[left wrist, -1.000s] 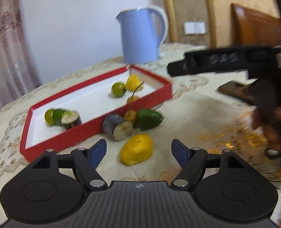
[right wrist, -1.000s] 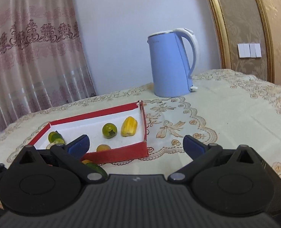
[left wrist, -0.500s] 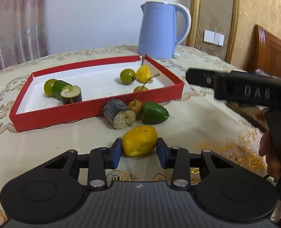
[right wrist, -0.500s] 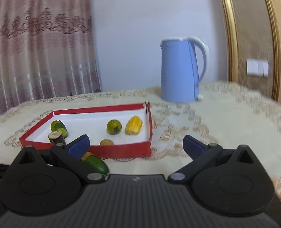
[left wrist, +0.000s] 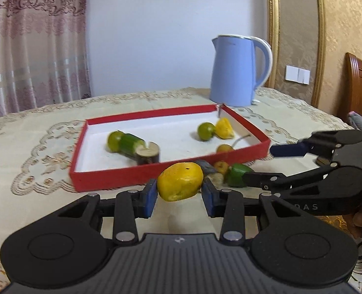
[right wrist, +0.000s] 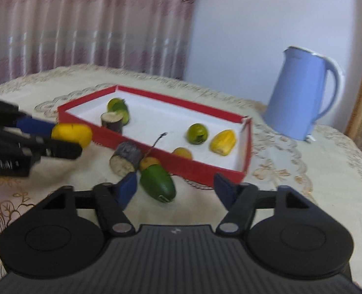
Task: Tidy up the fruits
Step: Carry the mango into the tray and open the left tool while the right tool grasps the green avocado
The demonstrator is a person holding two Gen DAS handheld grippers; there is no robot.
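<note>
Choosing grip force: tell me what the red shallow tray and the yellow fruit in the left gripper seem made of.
Red shallow tray: likely cardboard, matte, with thin straight walls and a white lining. Yellow fruit: probably plastic or foam imitation, smooth with a slight sheen; real fruit cannot be ruled out. Left gripper pads press on it.

Soft, even daylight filled the room, with only faint shadows on the tablecloth (left wrist: pixel 46 147). The right wrist view was smeared with motion blur, the curtain (right wrist: pixel 83 24) worst. Fisheye bending darkened both pictures' corners.
</note>
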